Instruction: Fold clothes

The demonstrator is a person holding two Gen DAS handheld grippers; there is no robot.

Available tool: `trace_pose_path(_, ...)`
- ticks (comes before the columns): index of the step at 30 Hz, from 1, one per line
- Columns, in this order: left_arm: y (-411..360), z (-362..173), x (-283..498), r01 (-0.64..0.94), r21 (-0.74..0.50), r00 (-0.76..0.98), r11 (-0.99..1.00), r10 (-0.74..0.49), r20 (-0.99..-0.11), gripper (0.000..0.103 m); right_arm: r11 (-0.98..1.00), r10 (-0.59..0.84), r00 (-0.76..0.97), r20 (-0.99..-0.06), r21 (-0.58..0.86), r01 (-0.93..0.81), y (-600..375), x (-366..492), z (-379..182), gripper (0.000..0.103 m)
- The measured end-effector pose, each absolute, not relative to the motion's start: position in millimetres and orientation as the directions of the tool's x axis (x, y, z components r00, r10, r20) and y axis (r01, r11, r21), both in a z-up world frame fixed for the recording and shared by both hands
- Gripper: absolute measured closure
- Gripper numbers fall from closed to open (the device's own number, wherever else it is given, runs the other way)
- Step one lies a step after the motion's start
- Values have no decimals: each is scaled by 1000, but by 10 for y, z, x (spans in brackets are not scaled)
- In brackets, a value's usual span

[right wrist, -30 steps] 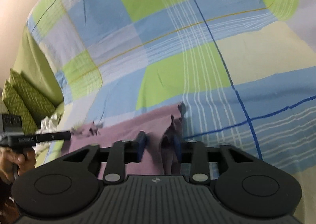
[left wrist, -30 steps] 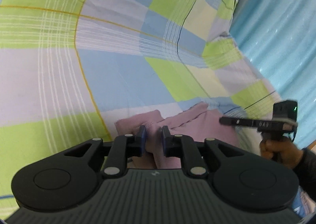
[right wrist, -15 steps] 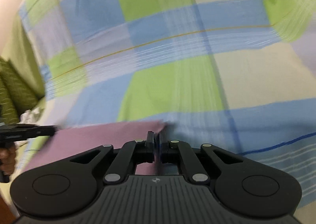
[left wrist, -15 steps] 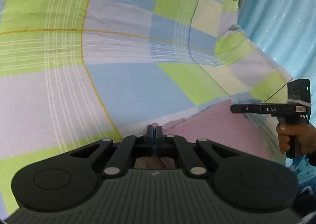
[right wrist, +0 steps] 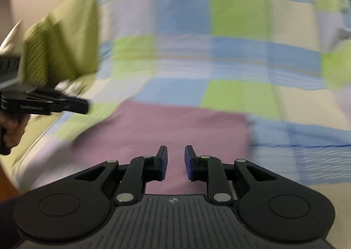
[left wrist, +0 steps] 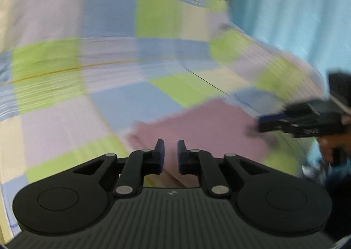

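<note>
While both hand-held grippers, left (left wrist: 169, 154) and right (right wrist: 176, 162), hang released, the pink cloth (right wrist: 175, 130) lies flat just ahead on the bed (right wrist: 241, 51), its long axis running between them

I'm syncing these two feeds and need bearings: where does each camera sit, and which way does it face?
Left wrist: on the left gripper, looking along its open fingers at the pink cloth on the checked sheet; the right gripper and hand show at right.
Right wrist: on the right gripper, fingers open, facing the same cloth; the left gripper and hand show at left.
Shared: cloth, sheet, each other's gripper.
</note>
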State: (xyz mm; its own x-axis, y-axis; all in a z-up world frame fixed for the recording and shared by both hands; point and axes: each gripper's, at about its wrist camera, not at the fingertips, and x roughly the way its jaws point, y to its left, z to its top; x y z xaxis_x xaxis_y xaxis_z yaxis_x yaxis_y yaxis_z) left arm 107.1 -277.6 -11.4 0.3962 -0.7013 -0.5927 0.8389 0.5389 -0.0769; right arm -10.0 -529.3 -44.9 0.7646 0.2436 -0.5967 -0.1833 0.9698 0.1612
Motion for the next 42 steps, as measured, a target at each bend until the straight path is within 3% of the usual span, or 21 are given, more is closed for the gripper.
trace_pose_path(3,-2898,-351,854,869,98,421,485,-622,-660,92,969,244,729,-640,126,-214,-5153,-80,-577,83)
trace_pose_path(5,-2813,-448,904,856,107,430,506,-580,-692,91,979,184,719,-670,63,-193,-5209,-109,-607,82)
trace_pose_path(8,-2593,-352,899,828,163,487,536,-544,-684,92,991,85,716,-693,-13,-130,-5372,-266,-539,79)
trace_pose_path(12,-2509,-195,609,836,309,537,454,-560,-631,92,976,14,733,-680,-151,-160,-5299,-546,-417,66)
trace_pose_path(15,-2660,-250,222,829,482,547,283,-590,-594,77,891,-11,734,-679,-340,-302,-4944,-691,-483,61)
trace_pose_path(20,-3003,-643,-157,740,672,558,24,-579,-594,72,680,-85,760,-644,-595,-428,-4474,-699,-751,58)
trace_pose_path(22,-3124,-782,-177,681,732,592,-25,-569,-570,64,596,-121,788,-604,-679,-429,-4359,-624,-853,53)
trace_pose_path(24,-3211,-892,-146,624,780,633,-47,-556,-539,62,536,-143,811,-568,-733,-419,-4312,-540,-929,53)
trace_pose_path(26,-3250,-937,-54,596,802,660,-49,-539,-524,65,515,-144,822,-551,-751,-414,-4339,-486,-950,55)
trace_pose_path(28,-3269,-964,58,583,811,680,-49,-516,-520,86,476,-156,831,-534,-778,-410,-4407,-489,-971,58)
trace_pose_path(32,-3205,-856,217,632,775,665,4,-515,-541,88,457,-223,830,-512,-807,-375,-4671,-469,-1053,63)
trace_pose_path(33,-3211,-842,230,639,769,662,10,-515,-544,89,463,-238,823,-516,-805,-371,-4708,-470,-1069,69)
trace_pose_path(34,-3218,-828,243,646,763,659,17,-516,-547,89,464,-244,816,-524,-802,-376,-4735,-467,-1087,86)
trace_pose_path(36,-3219,-812,220,646,763,655,8,-518,-550,89,469,-256,802,-540,-794,-386,-4789,-462,-1120,100)
trace_pose_path(42,-3040,-599,115,656,752,594,-55,-577,-560,90,526,-302,740,-601,-752,-396,-4706,-693,-849,103)
